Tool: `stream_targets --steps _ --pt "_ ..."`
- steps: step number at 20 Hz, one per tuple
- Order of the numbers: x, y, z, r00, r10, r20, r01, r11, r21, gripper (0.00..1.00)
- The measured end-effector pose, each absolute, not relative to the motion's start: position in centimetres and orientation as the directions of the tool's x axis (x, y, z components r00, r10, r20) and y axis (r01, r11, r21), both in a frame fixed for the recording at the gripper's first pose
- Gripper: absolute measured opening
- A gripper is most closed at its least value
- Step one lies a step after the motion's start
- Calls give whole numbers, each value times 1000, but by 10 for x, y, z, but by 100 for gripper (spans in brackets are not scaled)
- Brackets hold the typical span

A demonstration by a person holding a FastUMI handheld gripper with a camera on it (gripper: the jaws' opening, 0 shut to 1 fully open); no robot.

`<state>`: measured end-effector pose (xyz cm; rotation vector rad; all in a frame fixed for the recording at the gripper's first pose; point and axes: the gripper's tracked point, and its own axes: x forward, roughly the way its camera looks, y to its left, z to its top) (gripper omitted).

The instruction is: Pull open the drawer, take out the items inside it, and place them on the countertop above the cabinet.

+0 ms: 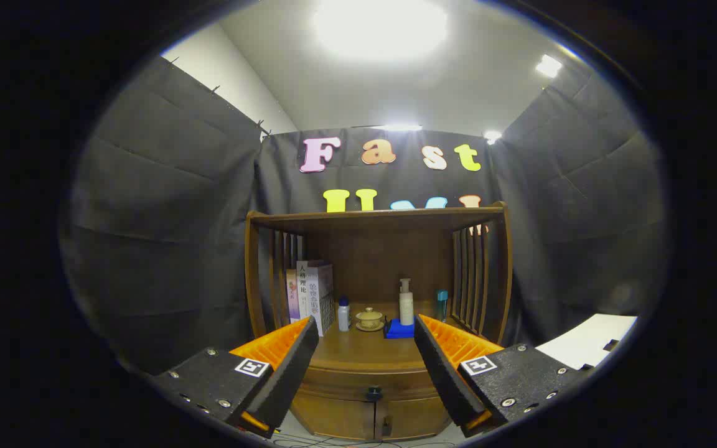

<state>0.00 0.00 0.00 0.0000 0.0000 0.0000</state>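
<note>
A brown wooden cabinet [371, 261] stands ahead against the booth wall. Its drawer [365, 378] lies under the countertop [358, 351], shut, with a small dark knob [373, 393] at its middle. My gripper [366, 326] is open, its two fingers spread wide with nothing between them. The knob sits low between the fingers and some way beyond them. Whatever is inside the drawer is hidden.
On the countertop stand books [312, 292] at the left, a small white bottle [343, 313], a lidded tea cup on a saucer [370, 319], a pump bottle [406, 302] behind a blue block [399, 329], and a teal bottle [441, 305]. Two lower doors [365, 423] sit beneath the drawer.
</note>
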Motion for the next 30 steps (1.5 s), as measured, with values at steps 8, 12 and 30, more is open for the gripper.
stream_targets --steps 8,12,30 --pt "8 -4 -11 1000 -1 -29 2 1000 28 96" --pt "8 7 -16 999 13 -29 -13 1000 3 96" --pt "61 5 -112 993 27 -112 -32 999 -39 96"
